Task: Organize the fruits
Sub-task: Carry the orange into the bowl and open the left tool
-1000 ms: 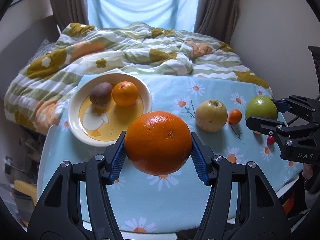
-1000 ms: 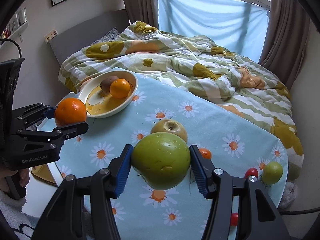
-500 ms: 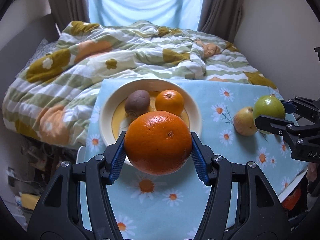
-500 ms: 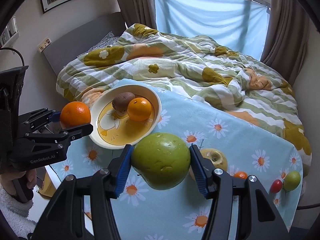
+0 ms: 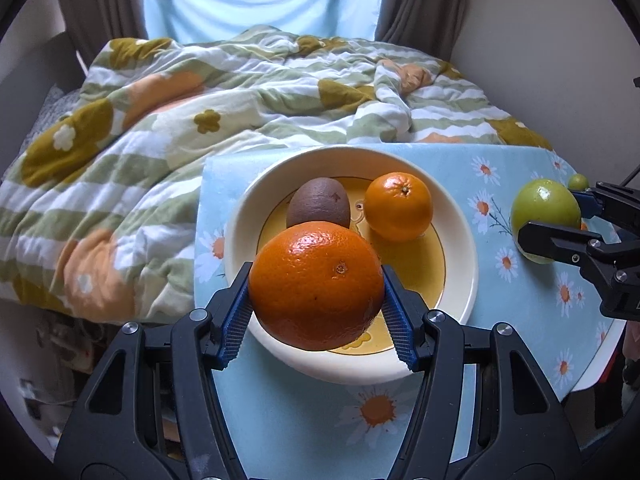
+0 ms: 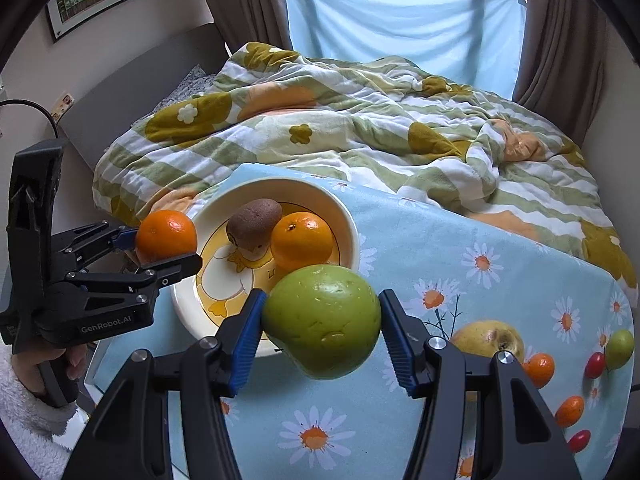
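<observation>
My left gripper (image 5: pixel 316 316) is shut on a large orange (image 5: pixel 316 284), held above the near part of a cream bowl (image 5: pixel 460 240). In the bowl lie a brown kiwi (image 5: pixel 318 204) and a smaller orange (image 5: pixel 399 206). My right gripper (image 6: pixel 320 332) is shut on a big green apple (image 6: pixel 322 320), hovering at the bowl's (image 6: pixel 352 236) right rim. The right wrist view shows the left gripper (image 6: pixel 160 248) with its orange (image 6: pixel 166 236) at the bowl's left side. The left wrist view shows the right gripper (image 5: pixel 560 220) and green apple (image 5: pixel 546 216) to the right of the bowl.
The table wears a blue daisy cloth (image 6: pixel 460 264). On its right part lie a yellow apple (image 6: pixel 486 338), a small green fruit (image 6: pixel 619 343), small oranges (image 6: pixel 539 369) and red cherry tomatoes (image 6: pixel 595 365). A bed with a flowered quilt (image 6: pixel 340 120) lies behind. A hand in a white sleeve (image 6: pixel 24 412) holds the left gripper.
Both grippers have moved left across the table towards the bowl, each still gripping its fruit. The bowl now sits right under the large orange and beside the green apple.
</observation>
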